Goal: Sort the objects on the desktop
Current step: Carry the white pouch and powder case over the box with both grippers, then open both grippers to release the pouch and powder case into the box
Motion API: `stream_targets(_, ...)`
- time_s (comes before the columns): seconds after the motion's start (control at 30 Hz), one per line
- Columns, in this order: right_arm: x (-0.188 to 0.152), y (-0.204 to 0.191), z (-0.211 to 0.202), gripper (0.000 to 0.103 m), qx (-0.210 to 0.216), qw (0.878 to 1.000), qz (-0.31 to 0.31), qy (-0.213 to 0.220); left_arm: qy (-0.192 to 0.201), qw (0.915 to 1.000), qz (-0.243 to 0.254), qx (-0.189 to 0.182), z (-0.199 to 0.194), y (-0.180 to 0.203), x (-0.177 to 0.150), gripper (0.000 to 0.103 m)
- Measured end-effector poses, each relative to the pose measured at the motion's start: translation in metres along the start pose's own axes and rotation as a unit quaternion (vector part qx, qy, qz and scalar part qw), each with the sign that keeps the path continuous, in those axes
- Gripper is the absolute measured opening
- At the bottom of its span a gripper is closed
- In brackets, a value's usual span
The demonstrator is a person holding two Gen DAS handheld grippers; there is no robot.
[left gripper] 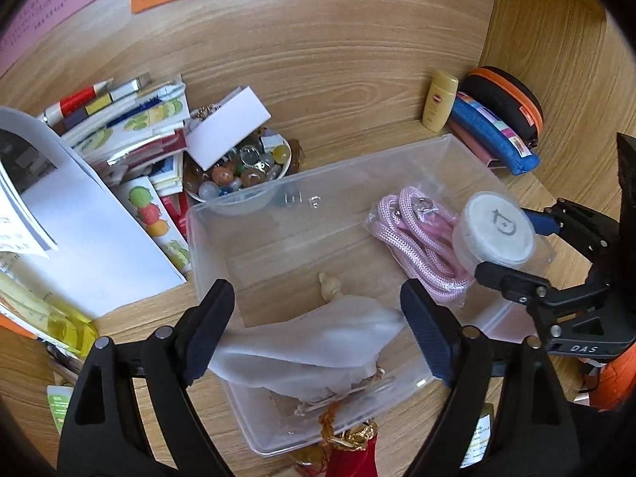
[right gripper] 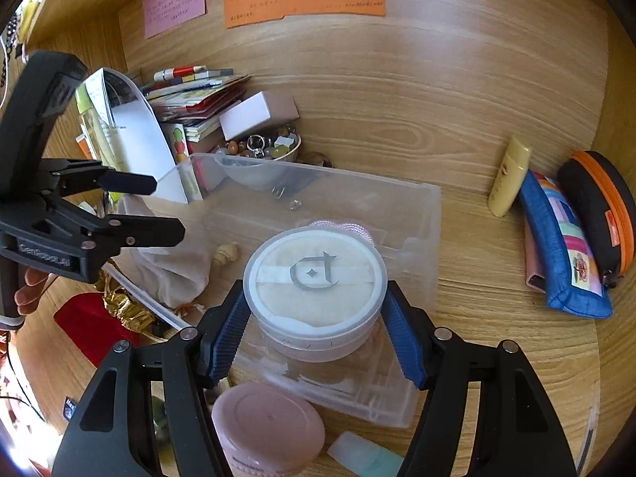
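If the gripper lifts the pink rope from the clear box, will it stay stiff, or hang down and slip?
The pink rope lies in loose coils, so it would probably sag and uncoil when lifted. Its braided surface looks grippy rather than slippery. A metal clasp sits on it, so that end may swing. It seems partly wrapped in clear plastic, which could slide.

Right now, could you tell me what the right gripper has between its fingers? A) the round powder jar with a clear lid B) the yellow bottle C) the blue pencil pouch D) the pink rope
A: the right gripper has its blue pads against both sides of the round powder jar, holding it over the clear plastic bin.
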State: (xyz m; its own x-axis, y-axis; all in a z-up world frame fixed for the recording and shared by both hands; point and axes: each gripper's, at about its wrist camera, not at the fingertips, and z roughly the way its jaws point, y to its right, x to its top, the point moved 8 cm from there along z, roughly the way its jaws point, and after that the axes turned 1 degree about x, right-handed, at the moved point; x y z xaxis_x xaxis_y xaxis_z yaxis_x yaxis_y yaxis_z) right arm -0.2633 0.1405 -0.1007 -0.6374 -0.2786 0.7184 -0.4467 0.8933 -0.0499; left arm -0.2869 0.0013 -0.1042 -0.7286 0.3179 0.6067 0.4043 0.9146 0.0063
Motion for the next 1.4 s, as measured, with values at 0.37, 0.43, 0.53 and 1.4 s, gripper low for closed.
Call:
stream_targets(0.37, 0.010, -0.013, -0.003, 0.063, -0.012, 1.000, -0.024, 0.008, 0.026, 0.9995, 0.000, 0.017, -0.025, -0.003, -0.003, 0.092)
stream_targets(0.43, 0.011, -0.016, -0.007, 0.063, -0.013, 0.999, -0.028, 0.010, 0.030, 0.9993, -0.001, 0.021, -0.030, -0.003, -0.005, 0.092)
stream_targets(0.53, 0.009, -0.020, -0.011, 0.066, -0.014, 0.999, -0.030, 0.011, 0.036, 0.9989, -0.003, 0.028, -0.040, -0.003, -0.008, 0.092)
stream_targets(1.4, -0.047, 0.000, -0.073, 0.084, -0.019, 0.999, 0.025, 0.022, 0.029, 0.9963, -0.067, 0.046, -0.075, -0.001, -0.104, 0.098)
